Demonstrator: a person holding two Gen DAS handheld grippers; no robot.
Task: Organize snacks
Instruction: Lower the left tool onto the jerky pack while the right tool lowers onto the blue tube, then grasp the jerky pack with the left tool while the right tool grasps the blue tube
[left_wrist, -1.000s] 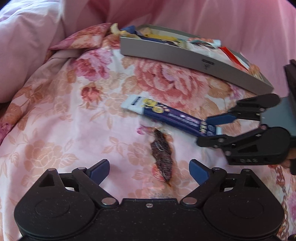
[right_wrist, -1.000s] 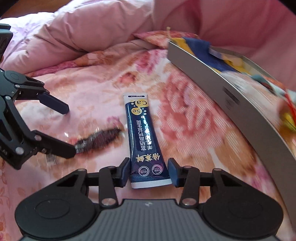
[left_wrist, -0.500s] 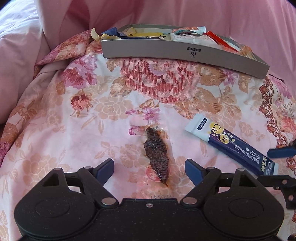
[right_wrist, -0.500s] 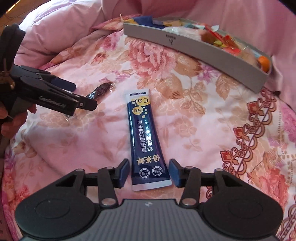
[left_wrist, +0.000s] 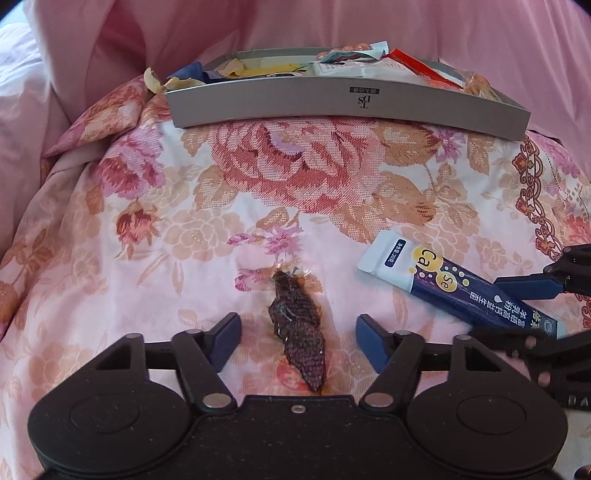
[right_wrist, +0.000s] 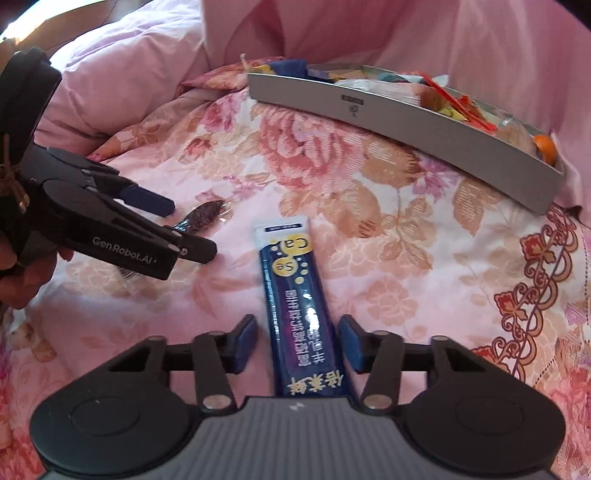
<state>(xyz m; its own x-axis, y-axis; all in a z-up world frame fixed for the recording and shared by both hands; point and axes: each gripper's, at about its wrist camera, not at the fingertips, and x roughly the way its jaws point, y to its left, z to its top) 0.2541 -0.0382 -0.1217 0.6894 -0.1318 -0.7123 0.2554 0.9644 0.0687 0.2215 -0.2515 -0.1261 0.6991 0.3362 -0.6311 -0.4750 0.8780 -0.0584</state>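
Snacks fill the grey tray (left_wrist: 347, 107) at the far side of your floral bedspread (left_wrist: 147, 229), and two lie loose on the cloth nearer you than the tray: a dark, clear-wrapped snack (left_wrist: 299, 332) and, to its right, a blue stick packet (right_wrist: 301, 306). Your left gripper (left_wrist: 297, 334) is closing with the dark snack between its blue pads, which do not yet touch it. Your right gripper (right_wrist: 299, 347) is closing around the near end of the blue packet, its pads just beside the edges but not pressing them.
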